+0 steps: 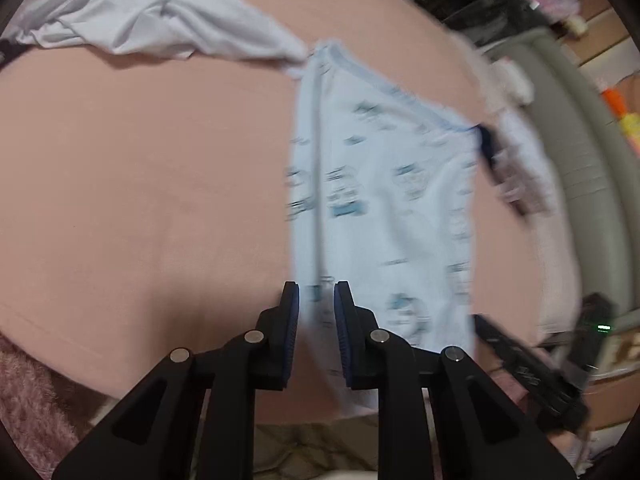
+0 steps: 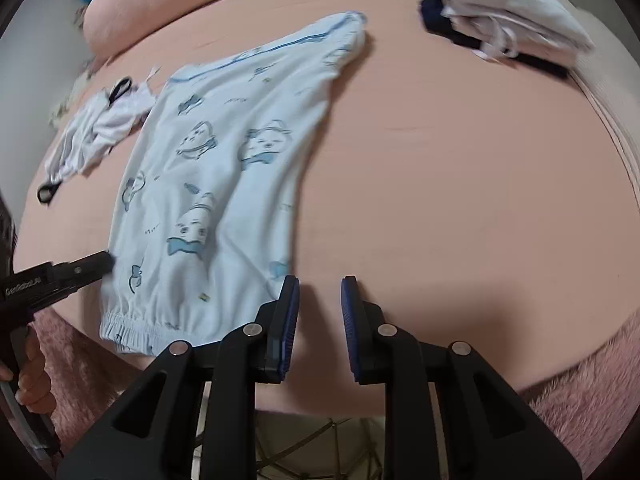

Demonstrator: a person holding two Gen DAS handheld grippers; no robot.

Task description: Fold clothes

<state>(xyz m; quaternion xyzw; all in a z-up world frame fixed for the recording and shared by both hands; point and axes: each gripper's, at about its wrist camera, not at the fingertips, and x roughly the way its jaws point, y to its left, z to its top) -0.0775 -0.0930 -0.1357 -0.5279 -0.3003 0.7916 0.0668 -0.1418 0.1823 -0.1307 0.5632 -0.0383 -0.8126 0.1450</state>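
Pyjama trousers (image 2: 208, 184) are lying flat on the bed (image 2: 460, 184). Only your right view is showing their bear print sharply; both grippers (image 1: 316, 300) (image 2: 320, 292) are hovering with jaws parted, grasping nothing.

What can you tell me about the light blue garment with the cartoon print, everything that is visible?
The light blue garment is soft, thin-looking fabric printed with cartoon animal faces and bows. It has darker blue piping and a gathered elastic hem at the near edge. It lies spread fairly flat, with mild wrinkles, on the pink bed sheet. The left gripper meets its near left edge; the right gripper hovers beside it.
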